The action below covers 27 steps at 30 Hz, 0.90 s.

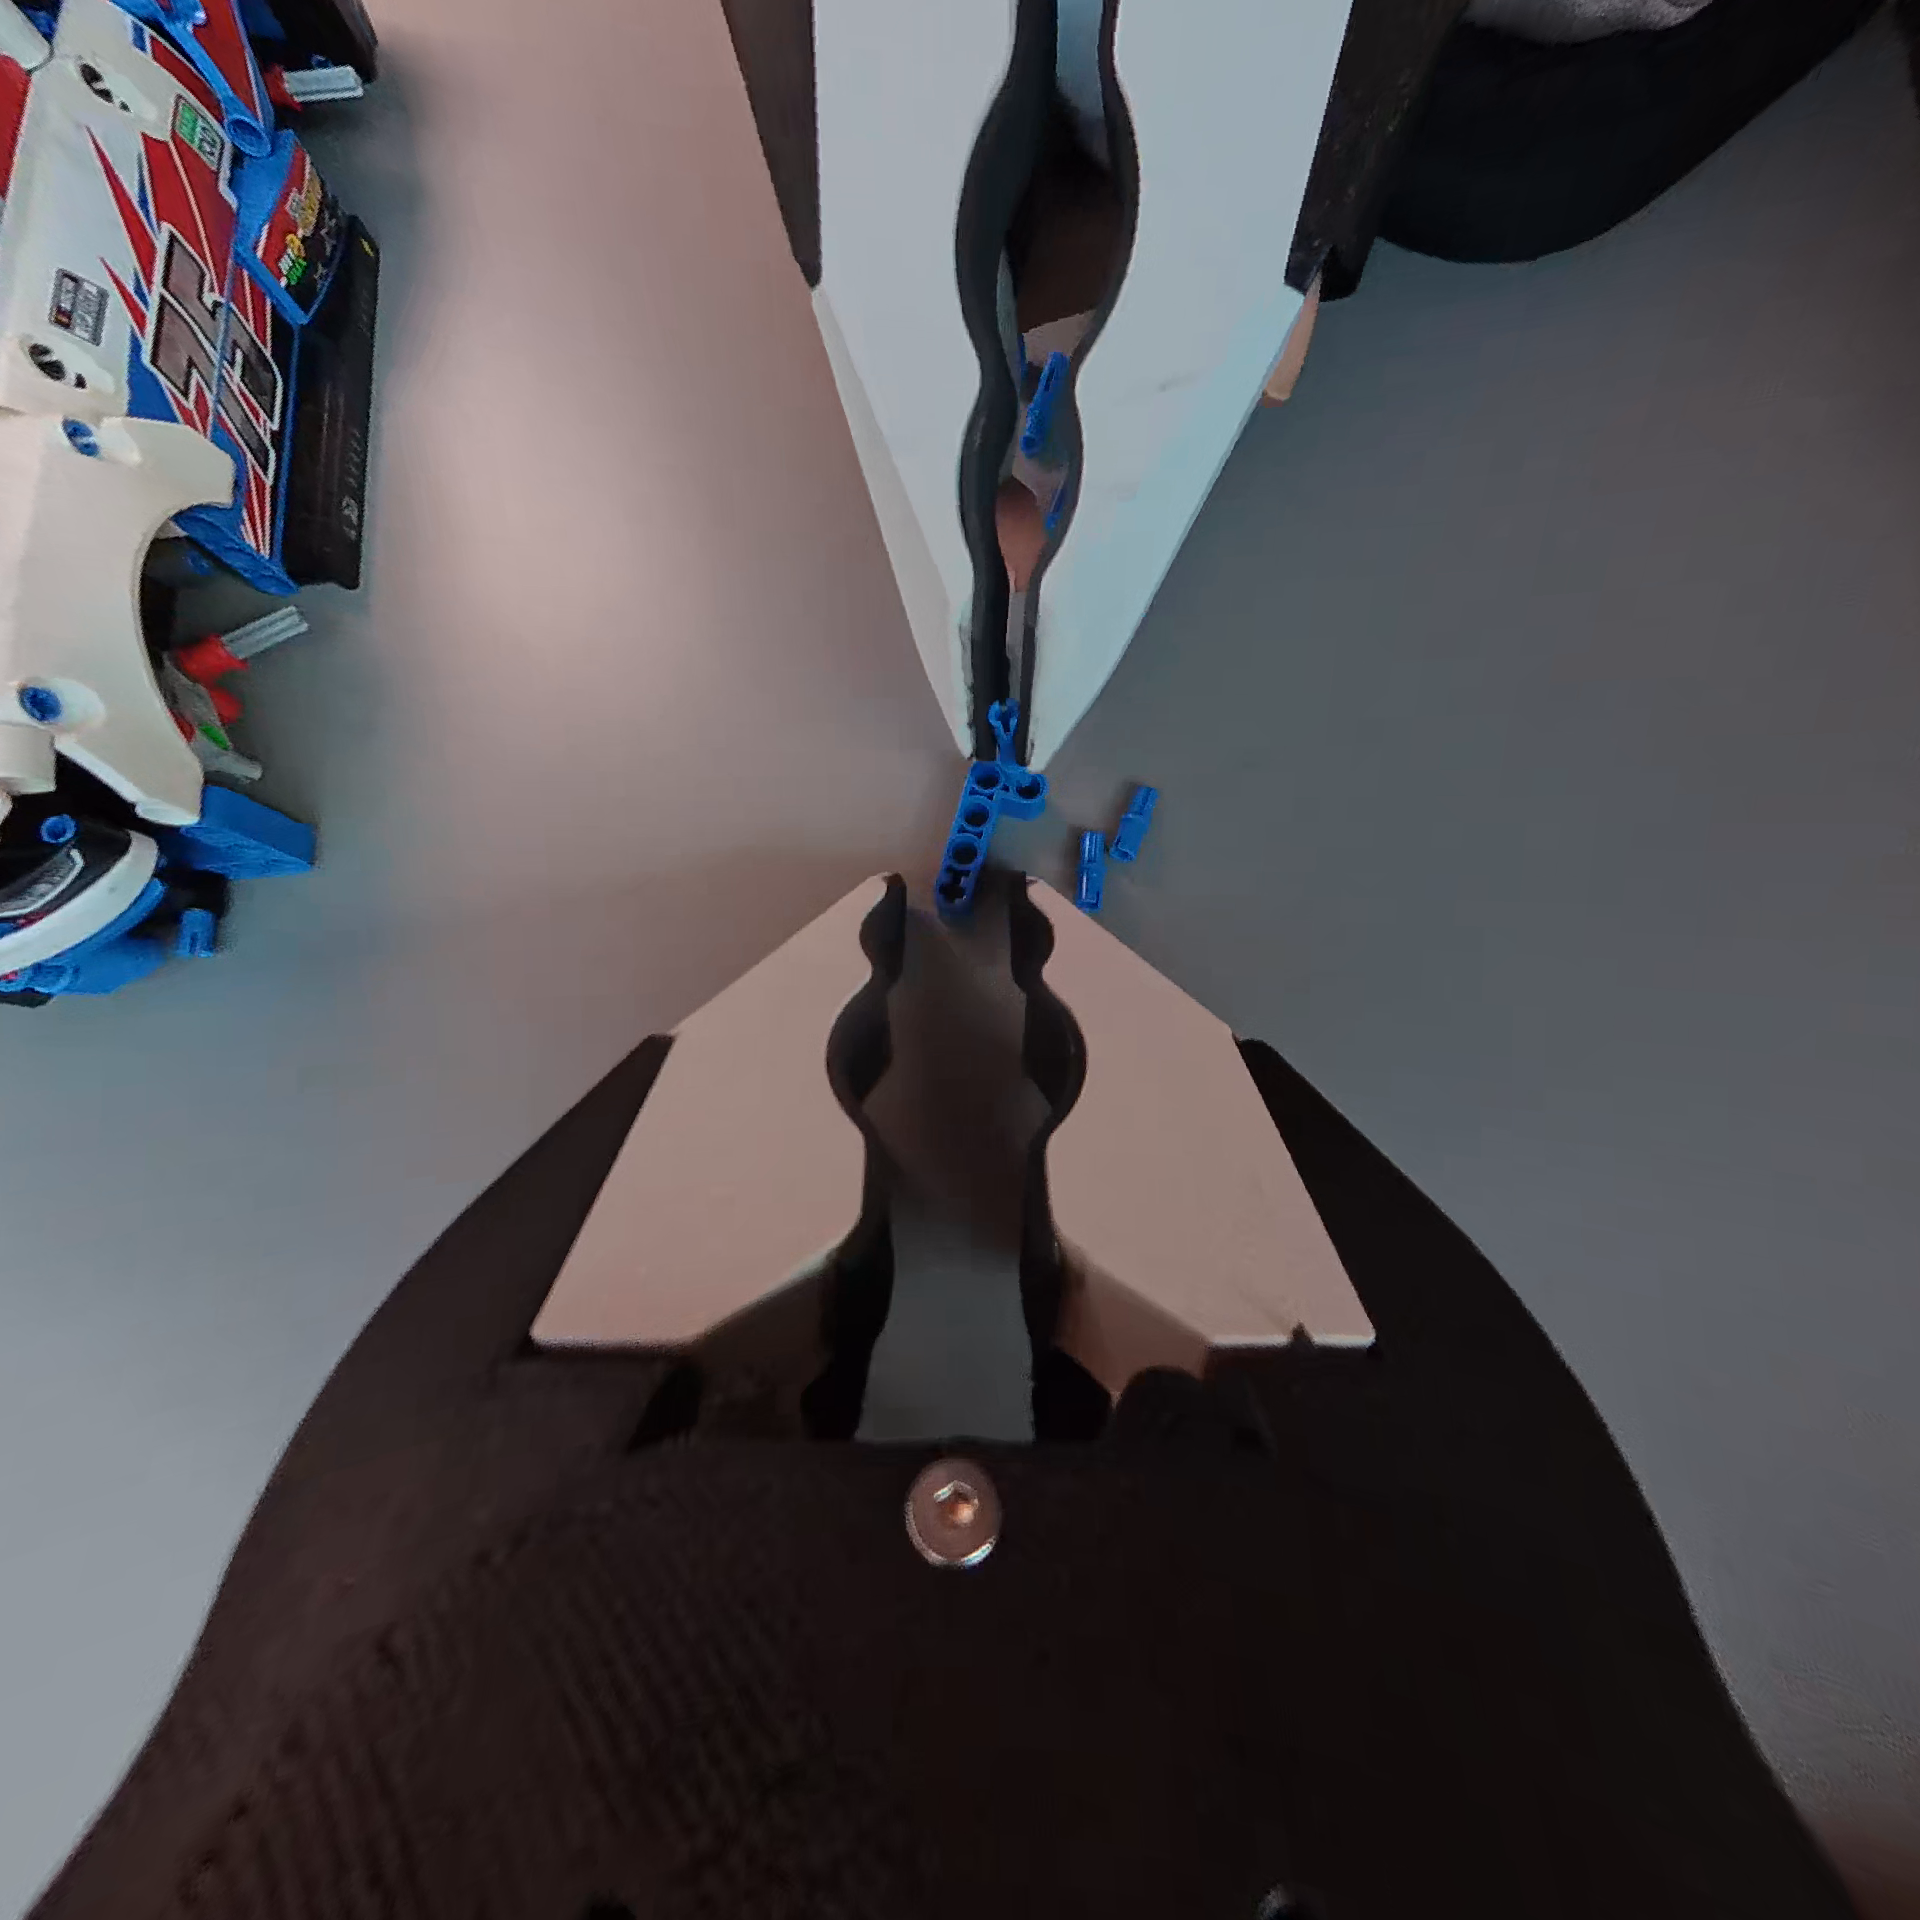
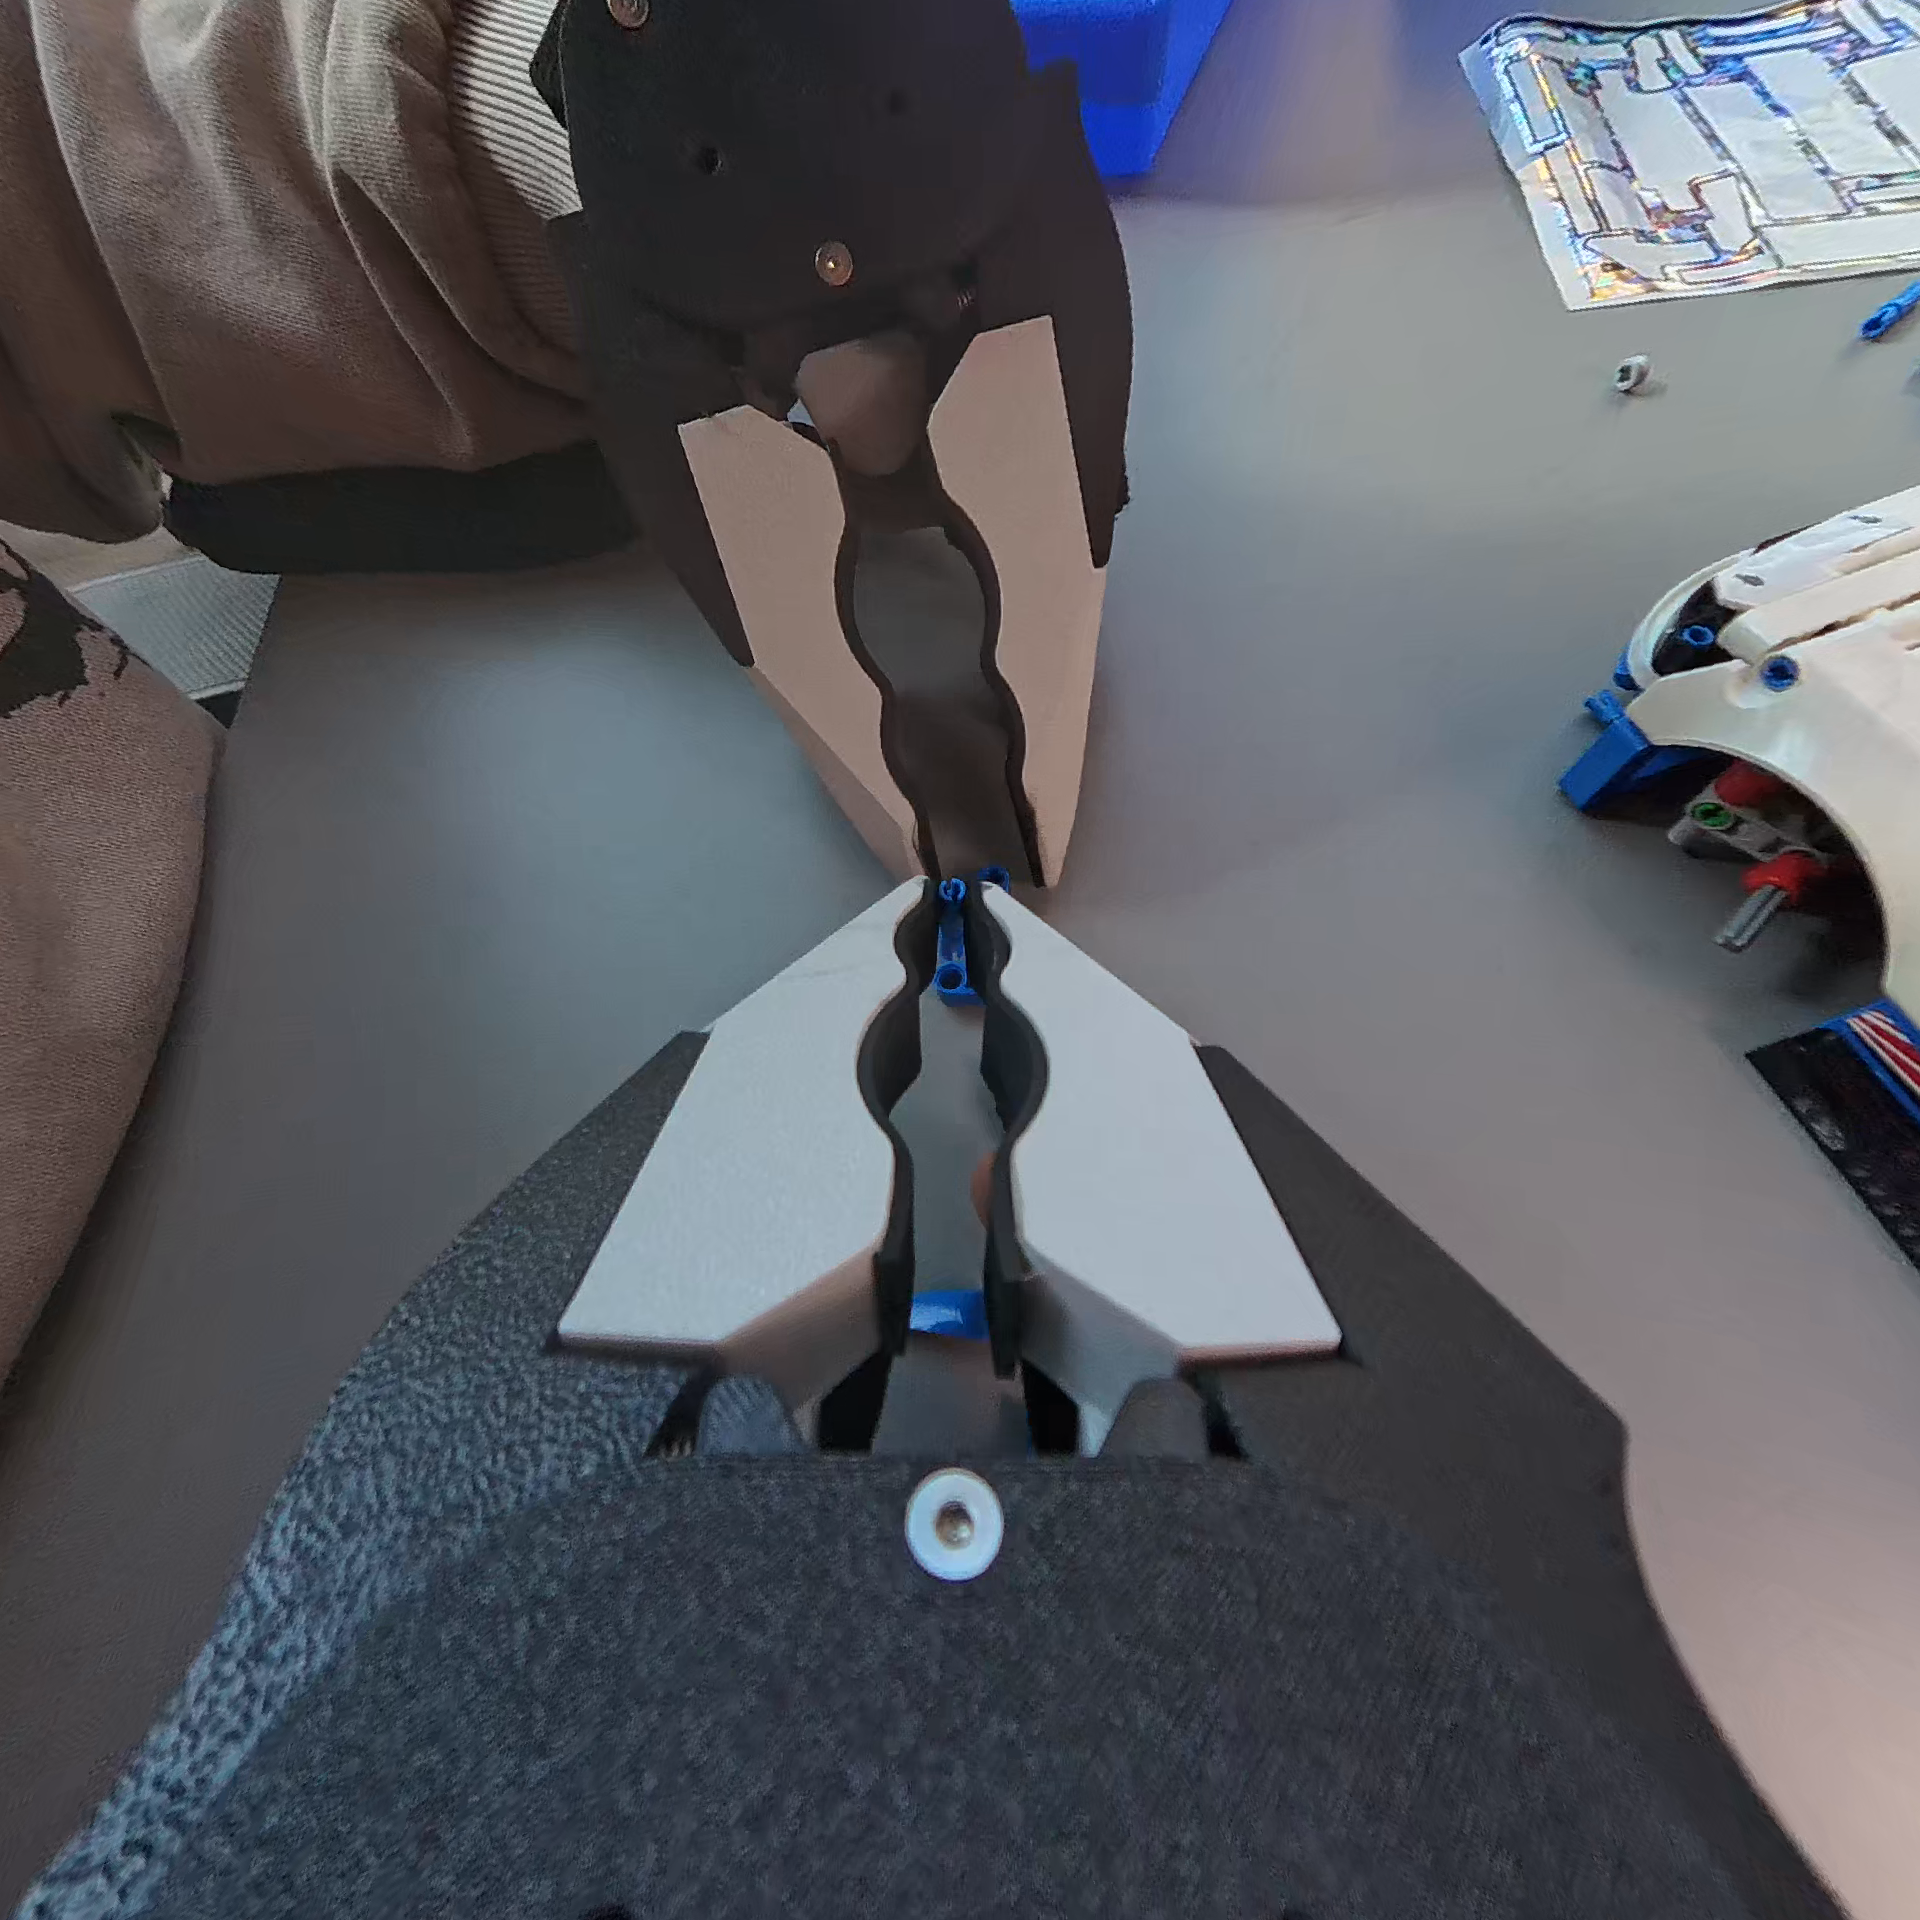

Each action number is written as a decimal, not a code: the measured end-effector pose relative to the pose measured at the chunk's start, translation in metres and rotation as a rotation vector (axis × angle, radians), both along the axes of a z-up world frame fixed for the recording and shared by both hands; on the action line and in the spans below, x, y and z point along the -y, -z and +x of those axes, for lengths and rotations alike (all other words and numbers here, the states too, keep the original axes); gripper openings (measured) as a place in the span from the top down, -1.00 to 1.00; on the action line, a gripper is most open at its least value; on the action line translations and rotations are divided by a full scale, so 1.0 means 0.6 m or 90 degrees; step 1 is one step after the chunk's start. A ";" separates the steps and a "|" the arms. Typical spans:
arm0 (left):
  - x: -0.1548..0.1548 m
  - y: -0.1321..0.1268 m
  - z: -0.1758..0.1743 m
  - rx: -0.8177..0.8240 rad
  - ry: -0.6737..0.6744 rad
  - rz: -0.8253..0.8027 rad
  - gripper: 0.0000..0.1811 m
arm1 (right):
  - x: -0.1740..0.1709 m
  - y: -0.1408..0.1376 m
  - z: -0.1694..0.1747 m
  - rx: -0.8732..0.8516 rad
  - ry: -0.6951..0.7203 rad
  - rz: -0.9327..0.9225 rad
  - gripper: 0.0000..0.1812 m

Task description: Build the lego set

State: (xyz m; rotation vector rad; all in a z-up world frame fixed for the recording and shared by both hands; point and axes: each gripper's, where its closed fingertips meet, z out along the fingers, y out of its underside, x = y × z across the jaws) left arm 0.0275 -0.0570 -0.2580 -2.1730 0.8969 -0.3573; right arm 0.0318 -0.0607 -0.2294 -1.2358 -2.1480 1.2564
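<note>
Blue L-beam (image 1: 982, 831) lies between open left gripper (image 1: 956, 883) tips; right gripper (image 1: 1003, 743) pinches blue pin (image 1: 1004, 722) at beam's corner.

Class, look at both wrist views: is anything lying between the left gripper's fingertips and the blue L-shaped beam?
Nothing visible. The blue L-shaped beam lies just beyond the left gripper; the right gripper holds a blue pin at its far end.

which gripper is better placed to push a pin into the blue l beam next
Right. The right gripper is shut on a blue pin right at the top end of the blue L beam. The left gripper holds no pin; its open jaws straddle the beam's lower end, better for steadying.
</note>
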 end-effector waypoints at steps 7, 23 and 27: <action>0.006 -0.031 0.032 0.070 0.039 0.031 0.83 | 0.006 -0.028 -0.009 -0.039 0.019 -0.064 0.99; 0.010 -0.042 0.048 0.103 0.053 0.027 0.98 | 0.015 -0.031 0.021 0.007 -0.160 0.124 0.98; 0.006 -0.044 0.038 0.083 0.038 0.041 0.97 | 0.009 -0.031 0.016 0.045 -0.155 0.156 0.98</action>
